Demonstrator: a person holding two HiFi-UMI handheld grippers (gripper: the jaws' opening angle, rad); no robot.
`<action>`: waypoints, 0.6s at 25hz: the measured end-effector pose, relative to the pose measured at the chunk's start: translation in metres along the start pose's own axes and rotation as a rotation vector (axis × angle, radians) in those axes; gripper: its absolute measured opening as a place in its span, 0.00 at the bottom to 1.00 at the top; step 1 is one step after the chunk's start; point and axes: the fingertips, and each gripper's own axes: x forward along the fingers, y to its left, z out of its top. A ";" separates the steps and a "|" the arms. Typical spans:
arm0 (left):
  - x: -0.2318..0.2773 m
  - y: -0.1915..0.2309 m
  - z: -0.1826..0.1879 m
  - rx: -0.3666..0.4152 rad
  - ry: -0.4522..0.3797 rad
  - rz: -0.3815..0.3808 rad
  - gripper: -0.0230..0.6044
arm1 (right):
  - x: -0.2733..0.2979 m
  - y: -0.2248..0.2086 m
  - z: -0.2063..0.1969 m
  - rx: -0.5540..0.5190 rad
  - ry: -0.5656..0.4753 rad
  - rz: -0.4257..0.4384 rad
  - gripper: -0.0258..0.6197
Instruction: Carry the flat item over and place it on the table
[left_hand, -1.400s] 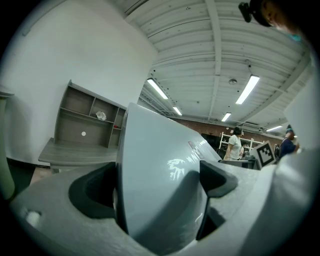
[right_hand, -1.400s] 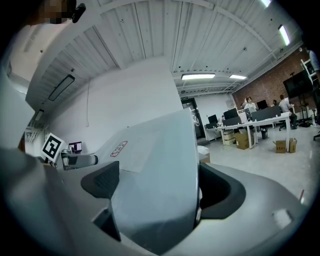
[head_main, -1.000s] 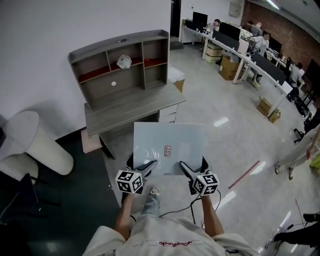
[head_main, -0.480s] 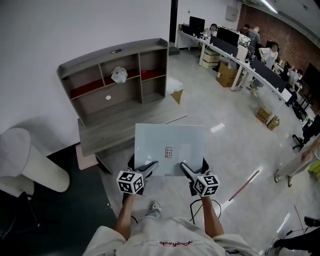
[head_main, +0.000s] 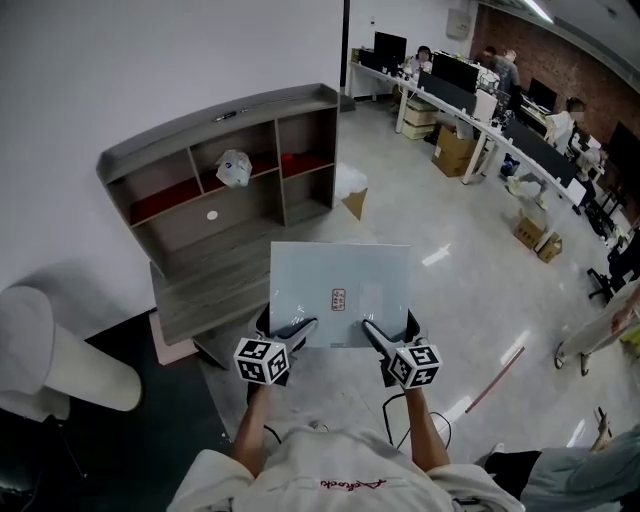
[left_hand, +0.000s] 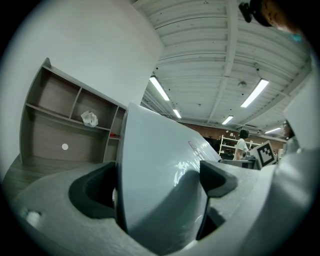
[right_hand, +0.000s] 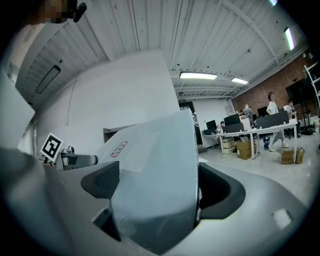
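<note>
Pale blue board (head_main: 340, 290) held level near the bench's (head_main: 210, 290) right end, not yet on it. Your left gripper (head_main: 296, 330) and right gripper (head_main: 370, 332) both have their fingers clamped on its near edge. Carry step. Next: close on the bench, lower flat, release.

2 forearms extend forward, left claw (head_main: 291, 333) and right claw (head_main: 384, 334) each clamped on the flat item (head_main: 340, 280).

Left claw (head_main: 300, 328), right claw (head_main: 370, 330) on panel (head_main: 340, 280)
</note>
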 end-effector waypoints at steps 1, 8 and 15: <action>0.006 0.006 0.002 0.000 0.000 -0.003 0.89 | 0.008 -0.002 0.001 -0.001 -0.002 -0.003 0.83; 0.032 0.032 0.003 -0.007 0.009 -0.020 0.89 | 0.039 -0.011 0.000 0.000 0.001 -0.022 0.83; 0.046 0.034 -0.013 -0.029 0.033 -0.036 0.89 | 0.041 -0.023 -0.013 0.006 0.027 -0.048 0.83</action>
